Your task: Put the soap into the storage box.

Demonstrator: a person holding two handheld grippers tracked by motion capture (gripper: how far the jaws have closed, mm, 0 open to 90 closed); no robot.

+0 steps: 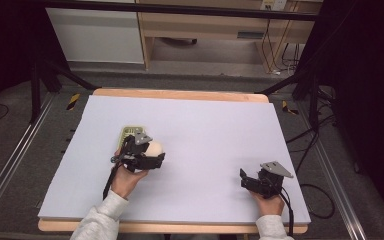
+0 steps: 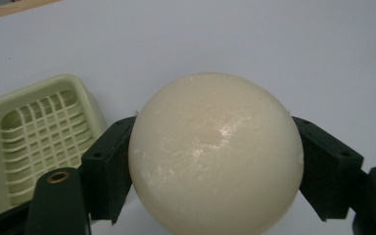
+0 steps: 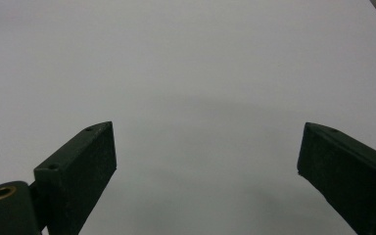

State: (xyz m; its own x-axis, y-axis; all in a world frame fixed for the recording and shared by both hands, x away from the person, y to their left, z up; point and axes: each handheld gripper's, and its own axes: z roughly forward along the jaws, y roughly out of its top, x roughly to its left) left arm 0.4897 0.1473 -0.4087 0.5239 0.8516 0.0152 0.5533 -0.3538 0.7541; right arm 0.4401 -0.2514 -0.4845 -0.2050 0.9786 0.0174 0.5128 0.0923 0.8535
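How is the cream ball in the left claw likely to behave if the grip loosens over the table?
The cream ball is round, so it would probably roll once released. Its glossy, waxy-looking surface suggests it could slip between the pads. It keeps its shape under the left claw, so it is likely stiff; weight cannot be judged.

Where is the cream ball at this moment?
The cream ball sits clamped between the left tongs on the left half of the table in the high view, just right of the pale green slotted tray.
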